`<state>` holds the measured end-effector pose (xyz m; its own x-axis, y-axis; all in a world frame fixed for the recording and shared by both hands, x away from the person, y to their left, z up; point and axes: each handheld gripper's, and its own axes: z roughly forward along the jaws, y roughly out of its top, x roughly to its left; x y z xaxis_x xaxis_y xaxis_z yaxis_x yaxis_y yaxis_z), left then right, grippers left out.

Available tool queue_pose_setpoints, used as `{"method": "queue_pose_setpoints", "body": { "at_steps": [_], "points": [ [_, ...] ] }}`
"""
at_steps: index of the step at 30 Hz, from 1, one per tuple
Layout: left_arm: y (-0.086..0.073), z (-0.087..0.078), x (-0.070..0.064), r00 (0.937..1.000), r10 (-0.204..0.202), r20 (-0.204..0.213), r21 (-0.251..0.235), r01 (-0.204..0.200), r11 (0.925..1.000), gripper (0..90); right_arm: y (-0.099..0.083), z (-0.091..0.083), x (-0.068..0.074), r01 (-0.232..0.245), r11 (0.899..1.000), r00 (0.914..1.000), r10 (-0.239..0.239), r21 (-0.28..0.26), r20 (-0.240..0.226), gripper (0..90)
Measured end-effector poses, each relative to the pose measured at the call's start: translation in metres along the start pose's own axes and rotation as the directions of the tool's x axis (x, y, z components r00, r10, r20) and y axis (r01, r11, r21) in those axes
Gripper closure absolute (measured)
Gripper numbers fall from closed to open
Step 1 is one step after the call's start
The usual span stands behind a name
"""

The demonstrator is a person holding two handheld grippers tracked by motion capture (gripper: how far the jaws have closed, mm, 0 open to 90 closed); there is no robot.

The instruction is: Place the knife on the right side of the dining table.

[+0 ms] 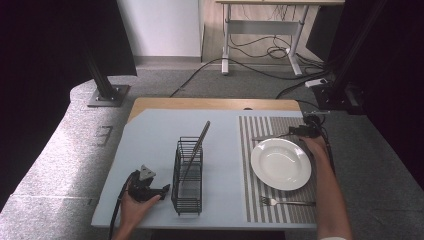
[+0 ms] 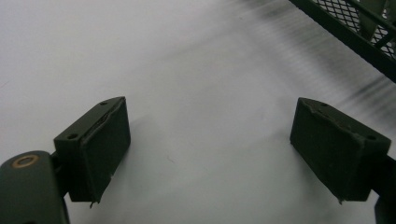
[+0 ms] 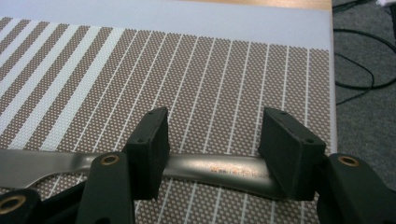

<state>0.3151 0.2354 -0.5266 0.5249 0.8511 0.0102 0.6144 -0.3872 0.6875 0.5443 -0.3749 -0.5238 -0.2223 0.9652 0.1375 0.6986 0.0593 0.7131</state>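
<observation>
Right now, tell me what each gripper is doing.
Left gripper: open, nothing between the jaws, resting low over the table beside the wire basket.
Right gripper: open, jaws either side of a knife handle on the striped placemat.

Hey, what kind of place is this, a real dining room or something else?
Probably a lab or office set up as a mock dining spot: a white plate and fork on a striped placemat, but with a desk and loose cables behind.
</observation>
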Motion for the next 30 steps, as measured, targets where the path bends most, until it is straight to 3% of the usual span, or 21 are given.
{"method": "queue_pose_setpoints", "body": {
  "at_steps": [8, 24, 27, 30],
  "points": [
    [0.000, 0.000, 0.000, 1.0000, 0.001, 0.000, 0.001, -0.001, 1.0000, 11.9, -0.002, -0.003, 0.002, -0.048, 0.999, 0.9989, 0.048, -0.003, 0.003, 40.8],
    [0.000, 0.000, 0.000, 1.0000, 0.000, 0.000, 0.001, 0.000, 1.0000, 11.9, -0.009, -0.008, 0.002, -0.063, 0.998, 0.9980, 0.063, -0.012, -0.008, 41.8],
    [0.000, 0.000, 0.000, 1.0000, 0.000, 0.000, 0.000, 0.000, 1.0000, 11.9, -0.009, -0.009, 0.002, -0.056, 0.998, 0.9984, 0.057, -0.014, 0.009, 40.6],
    [0.000, 0.000, 0.000, 1.0000, 0.002, 0.000, 0.001, -0.002, 1.0000, 11.9, -0.009, -0.017, 0.002, -0.071, 0.996, 0.9975, 0.070, -0.058, -0.011, 40.5]
  ]
}}
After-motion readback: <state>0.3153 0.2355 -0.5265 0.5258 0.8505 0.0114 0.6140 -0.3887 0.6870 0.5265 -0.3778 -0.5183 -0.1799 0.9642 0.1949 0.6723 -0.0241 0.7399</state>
